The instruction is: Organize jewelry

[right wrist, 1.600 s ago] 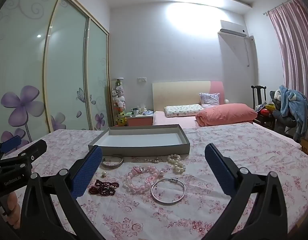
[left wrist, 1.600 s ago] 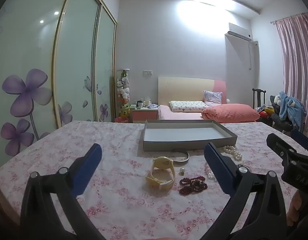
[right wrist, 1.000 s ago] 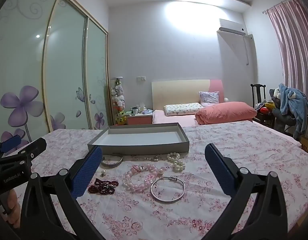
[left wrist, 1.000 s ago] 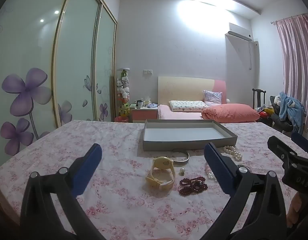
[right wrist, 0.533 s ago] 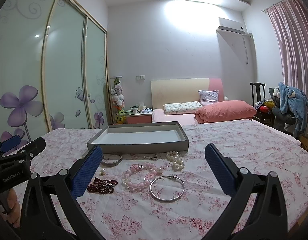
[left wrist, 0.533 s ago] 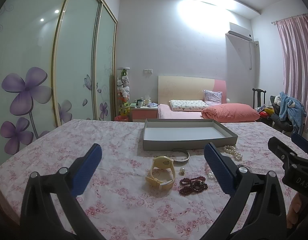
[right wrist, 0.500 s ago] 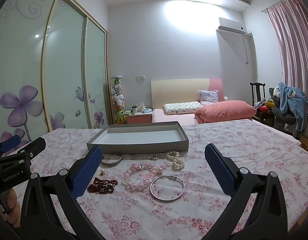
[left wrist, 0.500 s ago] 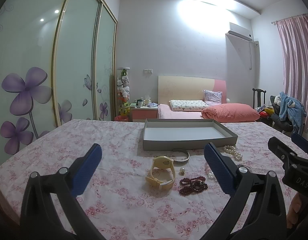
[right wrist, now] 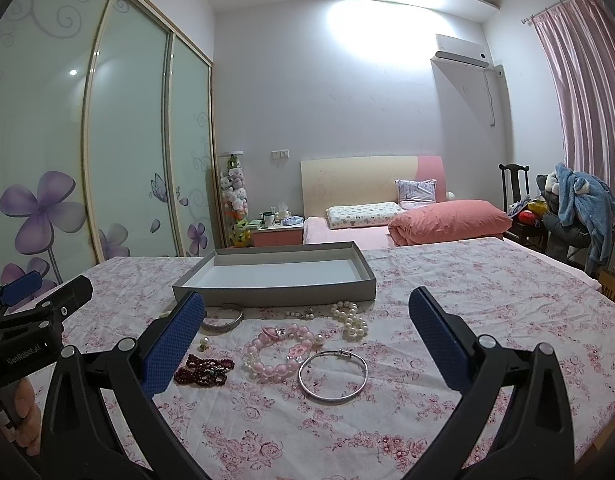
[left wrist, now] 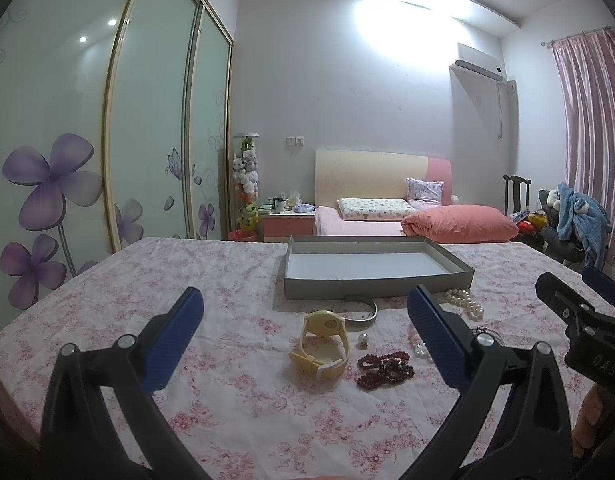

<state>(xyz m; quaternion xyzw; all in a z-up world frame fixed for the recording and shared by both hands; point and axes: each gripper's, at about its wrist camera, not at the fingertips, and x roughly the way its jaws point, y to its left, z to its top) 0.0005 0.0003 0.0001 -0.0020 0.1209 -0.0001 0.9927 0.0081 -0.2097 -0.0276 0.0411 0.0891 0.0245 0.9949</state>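
Nothing on the cloth had shifted; only your right tongs (right wrist: 306, 322) had dipped slightly, both pairs wide open and empty, left tongs (left wrist: 305, 320) over the watch (left wrist: 321, 346), jewelry loose before the empty tray (left wrist: 377, 290), awaiting pickup.

A: Tablecloth (right wrist: 447, 280) white, pink rose print. Tray (right wrist: 275, 290) grey outside, white inside.

B: Watch (left wrist: 321, 346) cream-yellow. Beaded bracelet (right wrist: 203, 370) dark red, another (right wrist: 275, 350) pale pink; bangle (right wrist: 333, 376) silver; pearls (right wrist: 351, 318) white. Gripper pads (right wrist: 173, 344) blue.
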